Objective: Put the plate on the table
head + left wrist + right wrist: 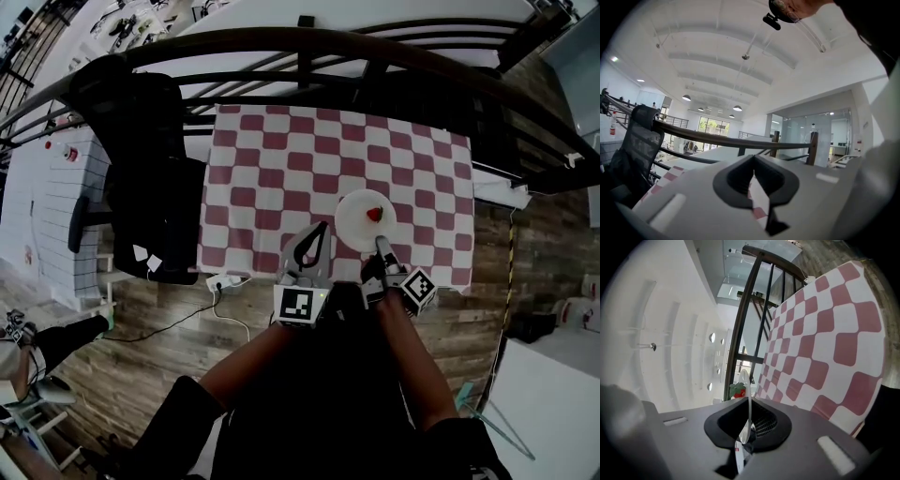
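A white plate carrying a strawberry lies over the near right part of the red-and-white checked table. Whether it rests on the cloth I cannot tell. My right gripper is shut on the plate's near rim. In the right gripper view the plate shows edge-on between the jaws of the right gripper, with the strawberry beside it. My left gripper hangs at the table's near edge, left of the plate. It is shut, its tips together and nothing held.
A black office chair stands against the table's left side. A dark curved railing runs behind the table's far edge. A white power strip with its cable lies on the wooden floor at the near left corner.
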`<state>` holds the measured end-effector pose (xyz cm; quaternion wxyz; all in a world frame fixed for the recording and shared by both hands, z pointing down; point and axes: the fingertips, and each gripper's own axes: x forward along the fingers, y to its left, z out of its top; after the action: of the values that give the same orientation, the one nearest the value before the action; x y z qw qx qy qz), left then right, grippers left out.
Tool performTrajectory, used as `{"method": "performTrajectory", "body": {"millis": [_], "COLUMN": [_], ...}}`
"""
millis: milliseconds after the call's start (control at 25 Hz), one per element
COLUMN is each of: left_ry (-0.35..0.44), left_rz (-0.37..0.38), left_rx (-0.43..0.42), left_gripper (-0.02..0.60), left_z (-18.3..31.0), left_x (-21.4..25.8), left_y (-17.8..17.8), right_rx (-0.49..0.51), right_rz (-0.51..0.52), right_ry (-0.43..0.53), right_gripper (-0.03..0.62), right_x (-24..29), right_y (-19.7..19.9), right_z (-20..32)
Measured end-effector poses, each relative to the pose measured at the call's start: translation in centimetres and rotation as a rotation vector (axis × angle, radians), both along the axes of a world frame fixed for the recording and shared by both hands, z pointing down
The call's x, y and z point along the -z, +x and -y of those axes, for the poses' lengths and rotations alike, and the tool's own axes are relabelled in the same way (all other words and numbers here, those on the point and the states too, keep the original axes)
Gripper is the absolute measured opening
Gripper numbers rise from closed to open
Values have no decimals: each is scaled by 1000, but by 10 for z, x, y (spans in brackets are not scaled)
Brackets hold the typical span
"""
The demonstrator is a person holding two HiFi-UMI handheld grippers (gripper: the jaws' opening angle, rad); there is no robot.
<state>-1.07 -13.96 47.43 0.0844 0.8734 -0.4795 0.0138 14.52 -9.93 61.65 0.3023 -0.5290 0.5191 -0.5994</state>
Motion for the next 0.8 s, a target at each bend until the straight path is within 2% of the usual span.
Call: {"method": "performTrajectory", "body": {"millis": [80,200,280,400,560,800], "left_ry": [-7,-43,-40,-32,-57,-75], "left_rz": [-1,-3,39,83,51,72], "left_rx": [4,25,35,49,68,58], "left_gripper": [9,9,9,9,9,9], "left_z": [7,18,26,37,44,57], "left_x": [-2,-11,-17,-19,-28,-32], "left_y": [0,-7,-12,-12,-5,16], "right_rx": [41,71,89,112,139,201], "right_rz": [-8,21,22,1,-20,-54], "right_ry": [-23,2,32,28,20,26], "right_gripper": [8,8,8,8,9,9], "right_x": [-9,-18,-22,-36,-55,-81], "right_y": [-4,-9,-8,-3,1,7], "right_z": [5,18,28,38,47,64]}}
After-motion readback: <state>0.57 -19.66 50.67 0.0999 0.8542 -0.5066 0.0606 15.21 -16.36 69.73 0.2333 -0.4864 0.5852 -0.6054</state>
